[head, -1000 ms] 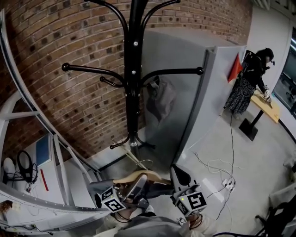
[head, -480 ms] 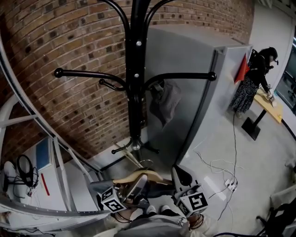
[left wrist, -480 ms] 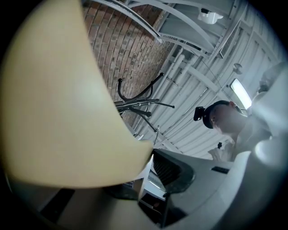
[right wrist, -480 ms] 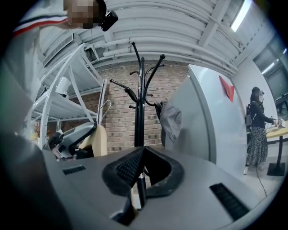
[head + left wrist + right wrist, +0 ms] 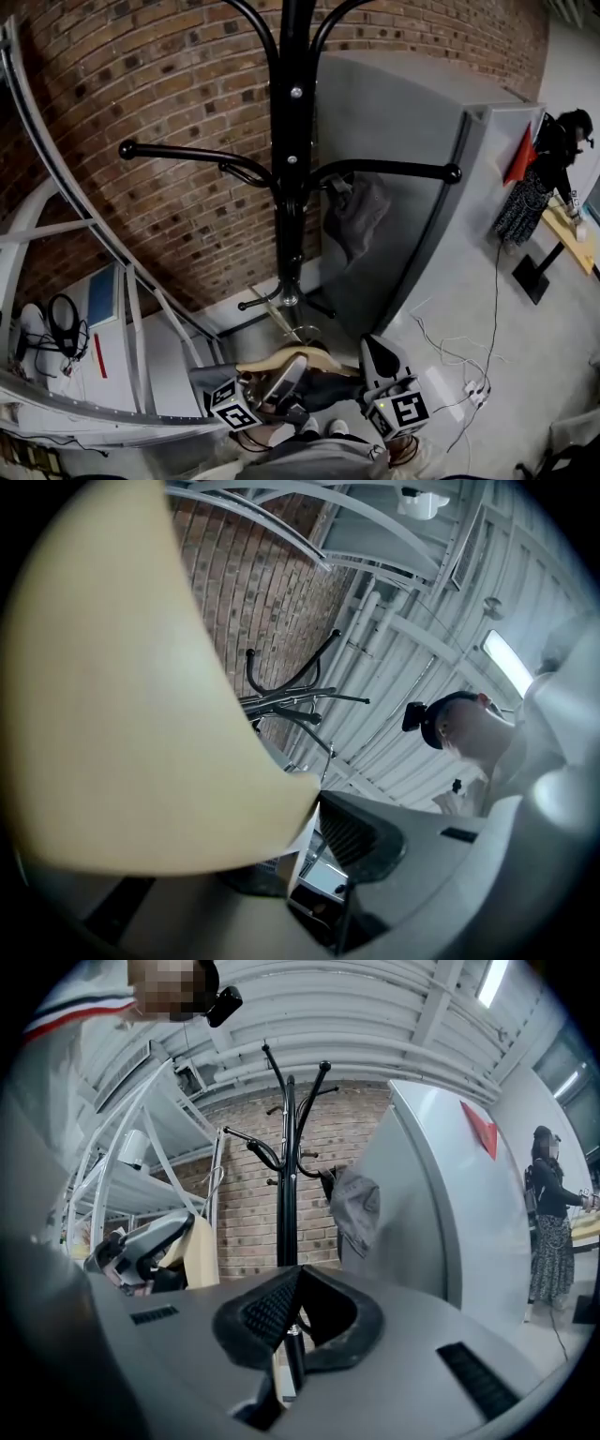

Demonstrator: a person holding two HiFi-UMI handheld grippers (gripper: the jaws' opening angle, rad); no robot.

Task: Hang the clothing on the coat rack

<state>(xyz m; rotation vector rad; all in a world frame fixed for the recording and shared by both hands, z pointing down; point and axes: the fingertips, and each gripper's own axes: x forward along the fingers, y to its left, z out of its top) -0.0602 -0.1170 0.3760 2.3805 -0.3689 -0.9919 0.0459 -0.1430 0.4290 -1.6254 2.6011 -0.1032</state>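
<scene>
Even indoor light from ceiling strips; fisheye bends edges, and the near hanger blurs.

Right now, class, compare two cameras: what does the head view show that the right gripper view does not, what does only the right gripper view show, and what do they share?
Head view only: the base of the coat rack and the power strip on the floor. Right gripper view only: the rack's topmost hook tips and the ceiling lights. Both: the rack's pole, the grey garment hanging on it, the brick wall, the grey cabinet, the left gripper with the wooden hanger, and a distant person.
</scene>
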